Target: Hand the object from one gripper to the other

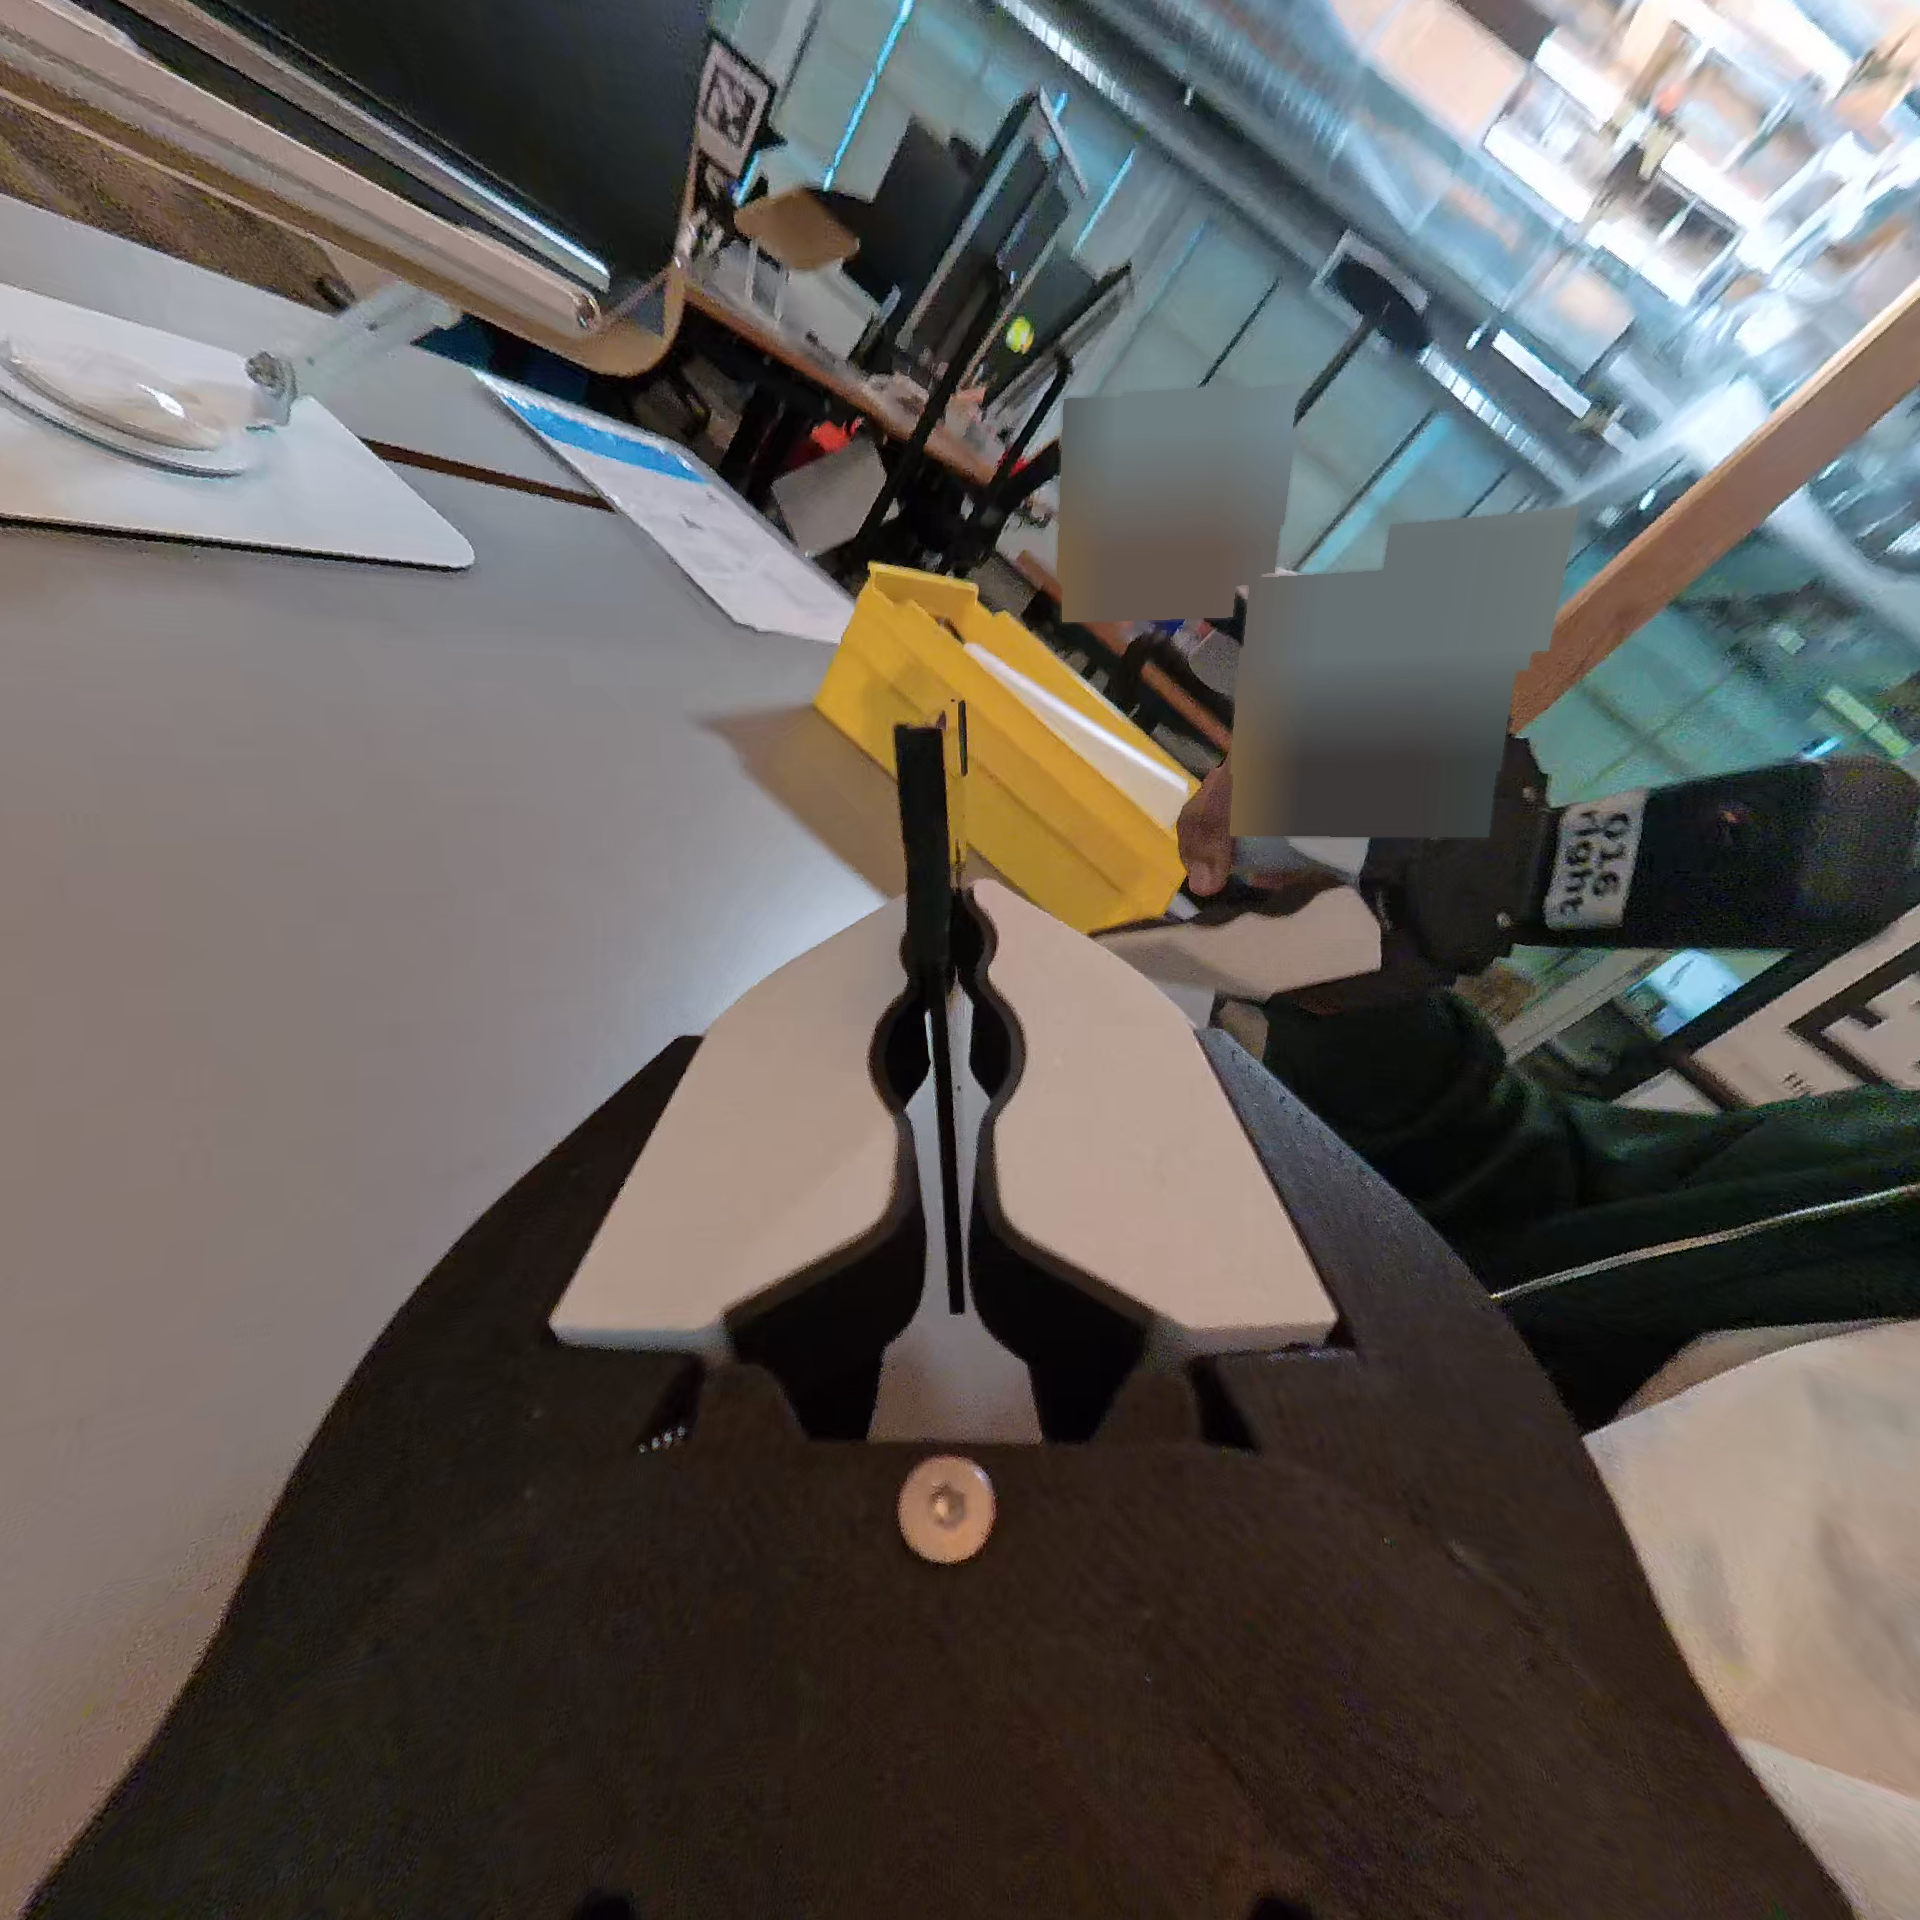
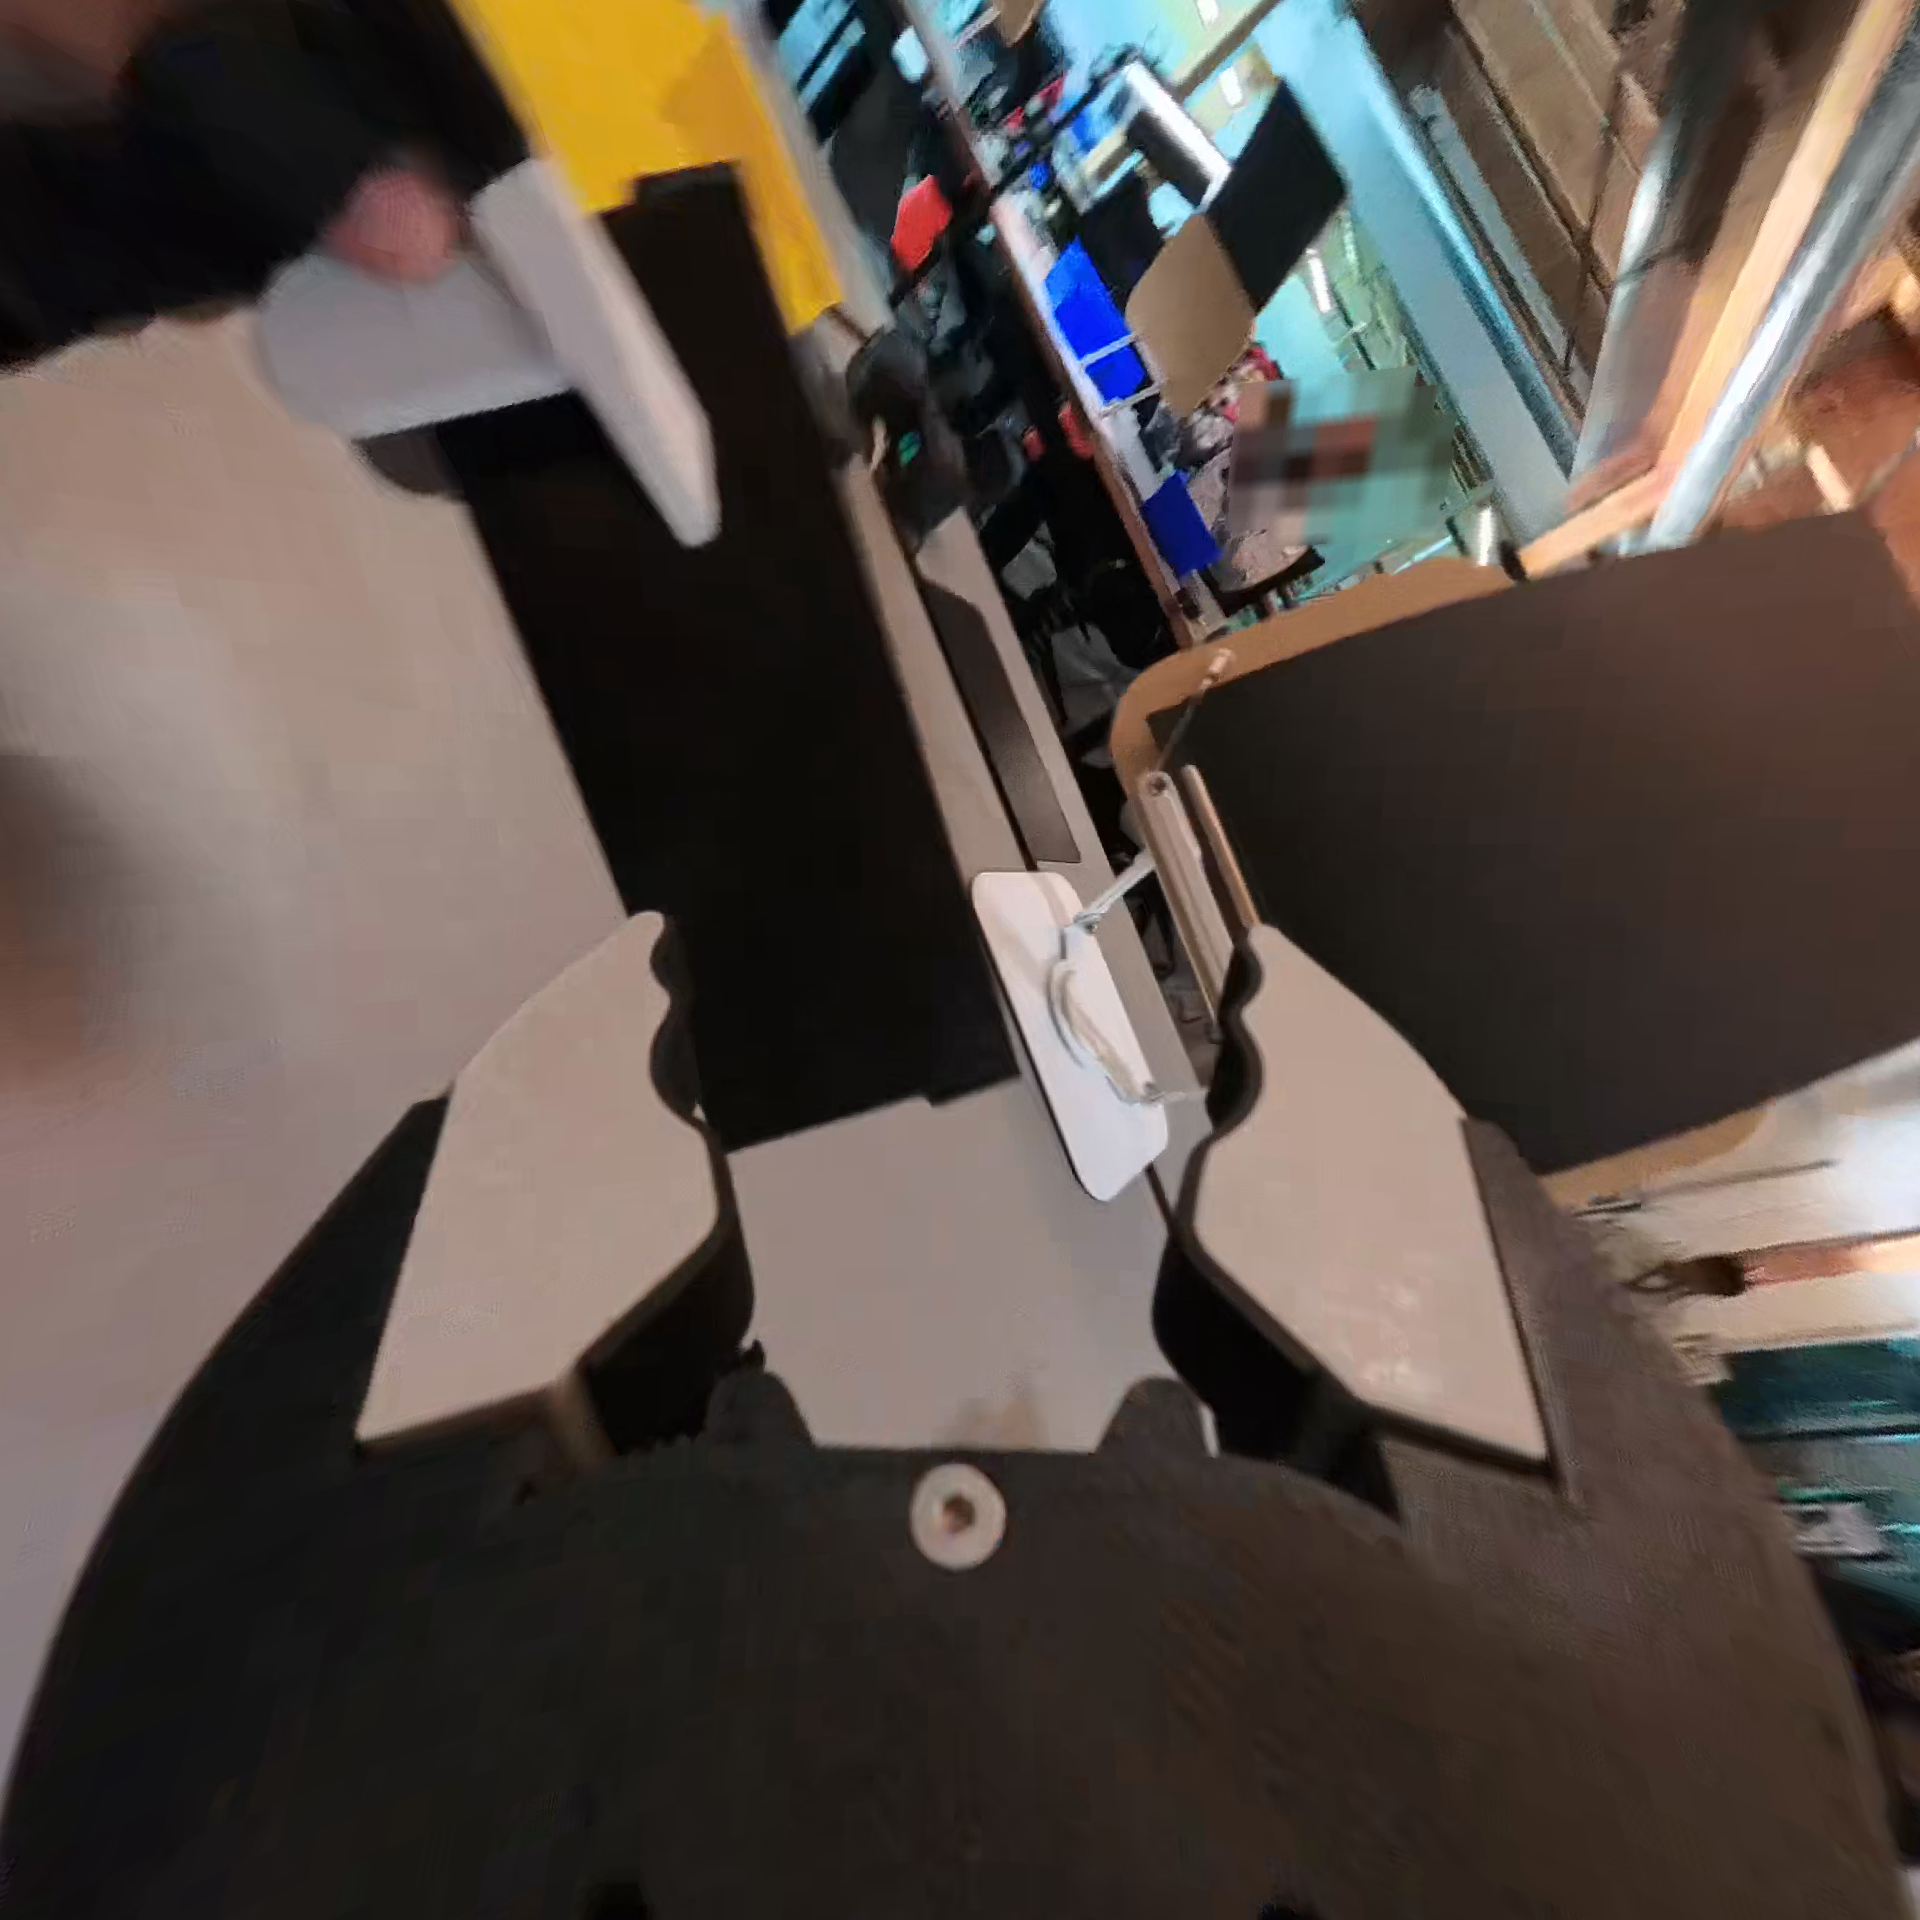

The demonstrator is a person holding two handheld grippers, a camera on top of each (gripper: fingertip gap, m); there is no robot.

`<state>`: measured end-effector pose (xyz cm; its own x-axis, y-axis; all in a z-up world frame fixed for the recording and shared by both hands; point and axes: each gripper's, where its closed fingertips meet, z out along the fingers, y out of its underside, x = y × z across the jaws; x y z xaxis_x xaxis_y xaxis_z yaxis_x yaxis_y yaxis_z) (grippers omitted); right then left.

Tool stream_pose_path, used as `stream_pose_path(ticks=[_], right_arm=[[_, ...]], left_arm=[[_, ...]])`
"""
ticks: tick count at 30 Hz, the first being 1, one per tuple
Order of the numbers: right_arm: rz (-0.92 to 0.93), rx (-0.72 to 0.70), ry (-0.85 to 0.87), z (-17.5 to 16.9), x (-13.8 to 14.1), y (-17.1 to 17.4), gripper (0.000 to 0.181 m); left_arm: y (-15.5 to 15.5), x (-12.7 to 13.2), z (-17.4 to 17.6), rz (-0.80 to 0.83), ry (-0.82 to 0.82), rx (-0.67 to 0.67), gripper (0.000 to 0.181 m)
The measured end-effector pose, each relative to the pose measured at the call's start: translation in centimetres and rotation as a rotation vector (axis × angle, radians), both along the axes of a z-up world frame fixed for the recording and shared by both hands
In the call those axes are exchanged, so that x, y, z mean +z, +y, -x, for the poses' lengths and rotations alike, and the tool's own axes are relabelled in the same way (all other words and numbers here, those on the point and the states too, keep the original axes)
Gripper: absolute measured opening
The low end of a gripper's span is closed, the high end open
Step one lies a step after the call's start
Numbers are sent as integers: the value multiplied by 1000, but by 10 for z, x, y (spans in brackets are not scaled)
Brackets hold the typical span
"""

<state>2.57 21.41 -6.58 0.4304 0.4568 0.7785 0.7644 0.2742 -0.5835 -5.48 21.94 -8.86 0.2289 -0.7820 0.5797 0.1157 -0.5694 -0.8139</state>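
The thing being passed is a thin, flat black panel (image 1: 928, 831), and in the left wrist view it shows edge-on, pinched between the two grey fingers of the left claw (image 1: 948, 914). It sticks out past the fingertips towards the yellow bin (image 1: 997, 769) that stands on the grey worktop (image 1: 364, 831) just beyond it. In the right wrist view the same panel (image 2: 727, 675) shows broadside, a long dark slab running from the yellow bin (image 2: 644, 104) down to the mouth of the right claw (image 2: 951, 1029). The left claw (image 2: 520, 343) grips its far end there, right beside the bin.

The right claw is spread wide. The panel's near end reaches in beside the left one of its fingers (image 2: 561, 1153), on the side nearer the bin, but neither finger looks pressed against it. The view is blurred, so actual contact cannot be told.

As a judgement, the handover is roughly half done. The giving claw holds the panel and has presented it, and the receiving claw is lined up and spread. What is left is for the right claw to centre the panel between its fingers and press together. Then the left claw must let go and draw back towards the bin.
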Motion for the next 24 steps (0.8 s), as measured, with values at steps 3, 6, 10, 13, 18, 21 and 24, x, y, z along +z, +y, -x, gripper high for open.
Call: stream_pose_path(ticks=[3, 6, 10, 13, 18, 21, 24], right_arm=[[25, 38, -142, 21, -29, -8, 96], [87, 17, -187, 23, -47, -6, 100], [135, -3, -194, 15, -55, -4, 88], [155, -16, -187, 16, -53, -6, 88], [152, -22, -129, 14, -40, -6, 88], [127, -78, -76, -6, -15, 0, 88], [107, -204, 49, -57, 29, 10, 88]], left_arm=[[-11, -1, -15, -41, 80, -21, 4], [-24, 3, -28, -80, 127, -63, 4], [-35, 4, -37, -121, 182, -90, 4], [-37, 9, -37, -156, 187, -96, 4], [-34, 39, -34, -187, -6, -48, 53], [-27, 50, -24, -212, -78, 12, 71], [-24, 51, -20, -203, -98, 17, 70]])
